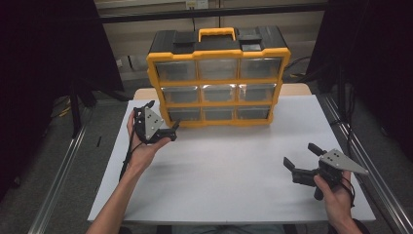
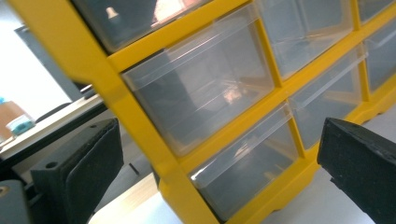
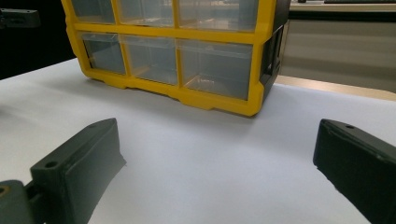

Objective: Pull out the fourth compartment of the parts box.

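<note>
A yellow-framed organizer (image 1: 218,78) with a black top, a yellow carry handle (image 1: 216,33) and three rows of three clear drawers stands upright at the far middle of the white table (image 1: 229,180). All nine drawers sit pushed in, and what they hold cannot be made out.

The left tool (image 1: 163,121) hangs just beside the organizer's lower left corner, near the bottom row, with its jaws spread apart and nothing between them. In the left gripper view the clear drawer fronts (image 2: 201,88) fill the space between the two black jaws, tilted because the hand is turned. The left hand (image 1: 141,141) grips it from below, and its cable (image 1: 127,156) trails down along the forearm.

The right tool (image 1: 300,158) is well apart from the organizer, low over the near right part of the table, jaws wide and empty, aimed toward the organizer's right end (image 3: 261,60). The right hand (image 1: 336,195) holds it by the grip, under the grey three-cornered plate (image 1: 343,161).
</note>
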Available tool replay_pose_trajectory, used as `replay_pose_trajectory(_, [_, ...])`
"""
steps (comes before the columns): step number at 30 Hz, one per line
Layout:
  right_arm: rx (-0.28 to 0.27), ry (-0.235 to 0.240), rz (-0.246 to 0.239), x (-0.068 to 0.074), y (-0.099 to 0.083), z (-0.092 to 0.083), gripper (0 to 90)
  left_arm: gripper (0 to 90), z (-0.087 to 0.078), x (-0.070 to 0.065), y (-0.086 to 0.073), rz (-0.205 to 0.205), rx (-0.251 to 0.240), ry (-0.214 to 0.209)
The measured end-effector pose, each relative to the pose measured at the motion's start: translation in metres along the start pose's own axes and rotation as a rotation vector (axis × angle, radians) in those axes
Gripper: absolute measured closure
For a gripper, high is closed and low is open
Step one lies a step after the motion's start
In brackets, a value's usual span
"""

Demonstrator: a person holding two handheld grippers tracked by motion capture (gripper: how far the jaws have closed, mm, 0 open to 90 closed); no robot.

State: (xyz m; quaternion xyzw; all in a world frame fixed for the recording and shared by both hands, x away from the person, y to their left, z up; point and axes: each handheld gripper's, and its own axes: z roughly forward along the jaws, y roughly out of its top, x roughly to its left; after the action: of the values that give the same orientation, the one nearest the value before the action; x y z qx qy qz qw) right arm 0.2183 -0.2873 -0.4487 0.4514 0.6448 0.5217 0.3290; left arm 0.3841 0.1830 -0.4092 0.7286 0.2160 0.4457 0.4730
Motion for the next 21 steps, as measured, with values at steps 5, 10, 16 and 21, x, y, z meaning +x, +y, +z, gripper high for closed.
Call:
replay_pose_trajectory(5, [0.0,0.004,-0.006,0.001,0.0,0.0,0.9,2.0,0.002,0.001,0.008,0.076,-0.006,0.024])
replay_pose_trajectory(10, [-0.001,0.004,-0.006,0.001,0.001,0.0,0.9,4.5,0.005,0.008,0.022,0.186,-0.046,0.048])
replay_pose_trajectory(16, [0.0,0.004,-0.011,0.002,0.0,-0.002,0.8,5.7,0.011,0.011,0.028,0.332,-0.087,0.067])
replay_pose_trajectory(21, [-0.005,-0.011,-0.003,0.0,0.0,-0.005,0.8,6.7,0.018,0.01,0.027,0.441,-0.07,0.104])
